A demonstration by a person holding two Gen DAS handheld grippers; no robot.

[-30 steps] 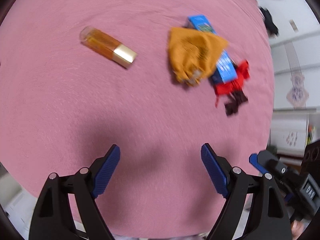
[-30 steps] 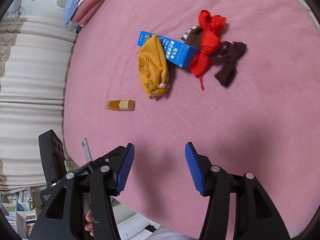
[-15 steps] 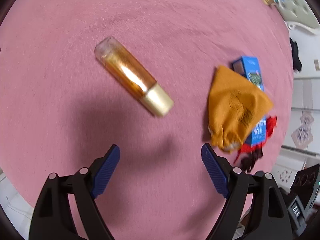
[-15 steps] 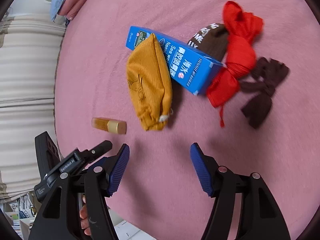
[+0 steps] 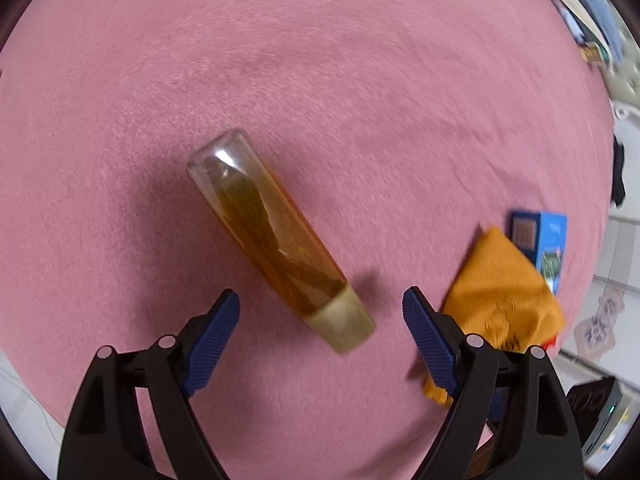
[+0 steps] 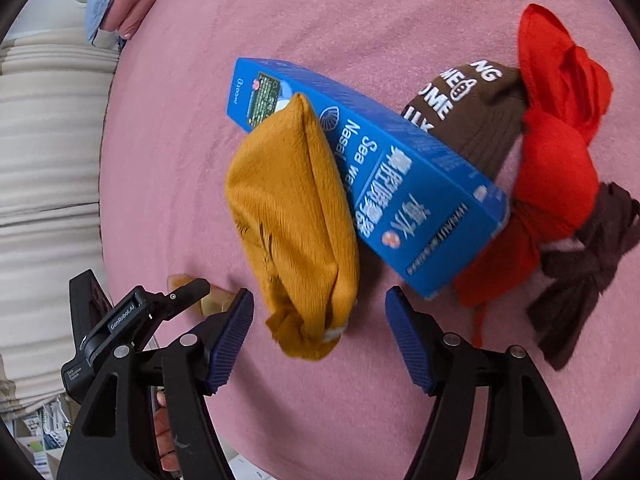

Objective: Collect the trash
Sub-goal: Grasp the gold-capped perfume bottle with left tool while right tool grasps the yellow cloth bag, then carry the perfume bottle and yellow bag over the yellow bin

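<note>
An amber bottle [image 5: 276,244] with a pale gold cap lies slantwise on the pink bedcover [image 5: 320,60]. My left gripper [image 5: 322,312] hangs open just above it, the cap end between the blue pads without touching. In the right wrist view a mustard-yellow pouch [image 6: 296,232] leans against a blue nasal-spray box [image 6: 384,196]. The jaws of my right gripper [image 6: 320,312] are opening, and the pouch's lower end sits between the fingers, not pressed. The pouch [image 5: 500,300] and the box [image 5: 544,240] also show at the right of the left wrist view.
A brown cap with white lettering [image 6: 468,116], a red cloth [image 6: 560,152] and a dark brown knotted cloth [image 6: 588,264] lie to the right of the box. Folded clothes [image 6: 116,4] sit at the far left corner of the bed. The other gripper [image 6: 132,320] is low left.
Both grippers have come down closer to the bed. The bottle now fills the middle of the left view, and the pouch has come between the right fingers, which have spread wider.
</note>
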